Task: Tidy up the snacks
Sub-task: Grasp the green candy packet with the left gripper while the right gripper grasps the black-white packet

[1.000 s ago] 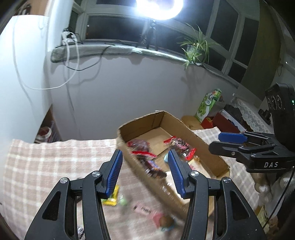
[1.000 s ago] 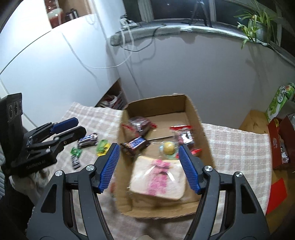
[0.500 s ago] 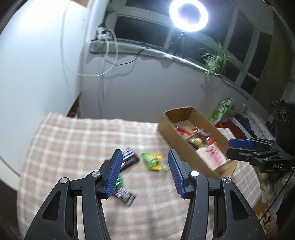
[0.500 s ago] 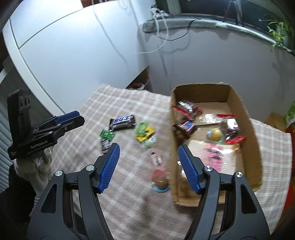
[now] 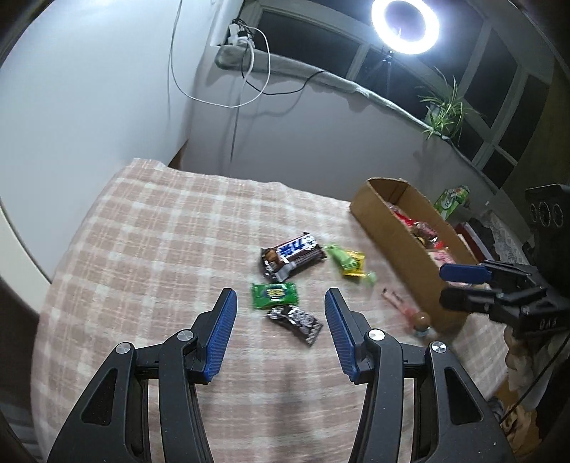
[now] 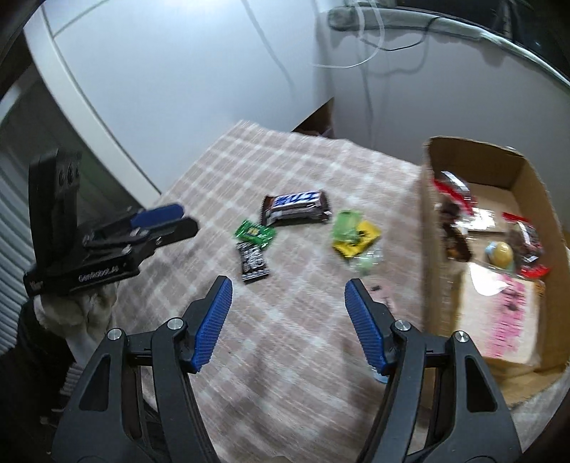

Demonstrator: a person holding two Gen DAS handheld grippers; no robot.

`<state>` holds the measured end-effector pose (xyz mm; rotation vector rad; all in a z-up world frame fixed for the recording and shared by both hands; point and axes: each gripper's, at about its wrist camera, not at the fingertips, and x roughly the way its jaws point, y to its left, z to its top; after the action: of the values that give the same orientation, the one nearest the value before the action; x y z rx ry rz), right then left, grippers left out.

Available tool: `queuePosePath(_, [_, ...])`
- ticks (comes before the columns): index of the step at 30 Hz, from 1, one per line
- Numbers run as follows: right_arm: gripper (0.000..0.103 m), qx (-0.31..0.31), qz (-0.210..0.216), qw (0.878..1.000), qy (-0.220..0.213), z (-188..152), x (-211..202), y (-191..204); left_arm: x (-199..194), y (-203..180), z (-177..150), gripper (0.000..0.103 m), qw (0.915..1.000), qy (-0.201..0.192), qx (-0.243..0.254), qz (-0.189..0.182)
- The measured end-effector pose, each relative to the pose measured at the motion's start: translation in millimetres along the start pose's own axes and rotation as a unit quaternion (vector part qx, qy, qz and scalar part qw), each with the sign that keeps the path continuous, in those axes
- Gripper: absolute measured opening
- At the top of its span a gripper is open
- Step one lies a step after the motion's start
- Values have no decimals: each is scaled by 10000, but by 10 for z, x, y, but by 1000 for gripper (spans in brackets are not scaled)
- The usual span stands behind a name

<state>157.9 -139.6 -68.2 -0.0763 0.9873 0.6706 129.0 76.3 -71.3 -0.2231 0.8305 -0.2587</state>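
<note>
Loose snacks lie on the checked tablecloth [image 5: 149, 235]: a brown-and-blue chocolate bar [image 5: 293, 254], a green packet [image 5: 274, 295], a black-and-white packet [image 5: 295, 320], a green-and-yellow packet [image 5: 348, 263] and a pink stick sweet [image 5: 402, 307]. My left gripper [image 5: 278, 302] is open and empty, just above the green and black packets. My right gripper [image 6: 288, 290] is open and empty, hovering near the black packet [image 6: 252, 260] and the bar [image 6: 296, 207]. The cardboard box [image 6: 498, 156] at right holds several snacks.
The box [image 5: 384, 217] stands at the cloth's right side. The right gripper shows in the left wrist view [image 5: 463, 285], beside the box; the left one shows in the right wrist view [image 6: 167, 222]. White wall, windowsill with cables, a ring light [image 5: 405, 25] and a plant [image 5: 445, 107] stand behind.
Both grippers have swung left, away from the box and over the loose snacks on the cloth. Both stayed open and empty.
</note>
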Motion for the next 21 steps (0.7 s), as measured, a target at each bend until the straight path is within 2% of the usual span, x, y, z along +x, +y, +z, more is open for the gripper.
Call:
queuePosePath(1, [60, -83, 1, 10000, 31, 1, 70, 58, 22, 18, 6, 50, 10000, 21, 66, 19])
queuePosePath(5, [55, -286, 67, 9995, 147, 17, 318, 221, 137, 51, 41, 48, 9989, 176, 434, 47])
queuePosePath(7, [48, -368, 61, 9991, 190, 15, 408, 262, 208, 55, 52, 41, 9975, 290, 649, 29])
queuePosePath(9, [45, -463, 69, 9985, 272, 27, 532, 295, 279, 67, 67, 38, 9954, 429, 863, -1])
queuePosePath(21, [43, -756, 0, 9959, 504, 91, 947, 323, 618, 67, 121, 36, 9829, 972, 1532, -322])
